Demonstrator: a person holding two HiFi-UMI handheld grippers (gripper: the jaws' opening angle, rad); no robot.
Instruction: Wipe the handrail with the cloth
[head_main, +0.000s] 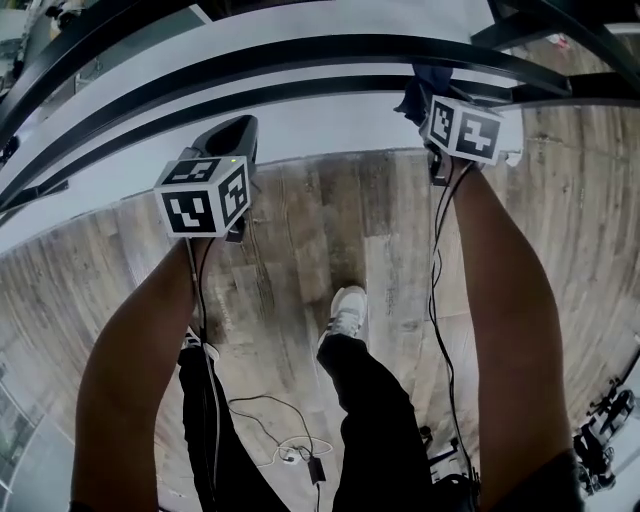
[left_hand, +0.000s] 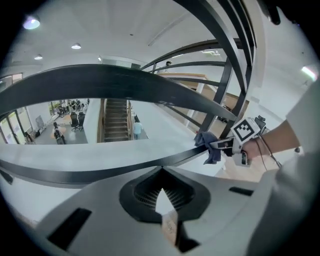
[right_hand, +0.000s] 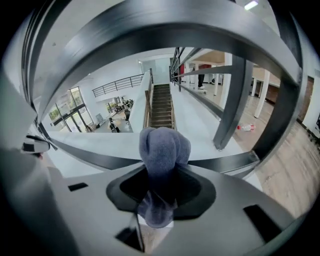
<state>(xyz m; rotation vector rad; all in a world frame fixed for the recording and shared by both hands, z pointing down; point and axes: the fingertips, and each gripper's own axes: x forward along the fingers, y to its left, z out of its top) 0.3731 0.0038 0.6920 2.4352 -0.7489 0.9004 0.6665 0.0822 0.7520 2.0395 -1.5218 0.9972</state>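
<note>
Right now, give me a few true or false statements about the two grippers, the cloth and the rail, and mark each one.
1. The right gripper is clamped on a blue cloth. True.
2. The left gripper holds a cloth too. False: its jaws are together with nothing between them.
3. The cloth is up at a dark rail. True.
4. The floor is carpet. False: it is wood planks.
5. A staircase shows beyond the rail. True.

No legible text or numbers; only wordless square markers on left gripper (head_main: 235, 130) and right gripper (head_main: 428, 100)
</note>
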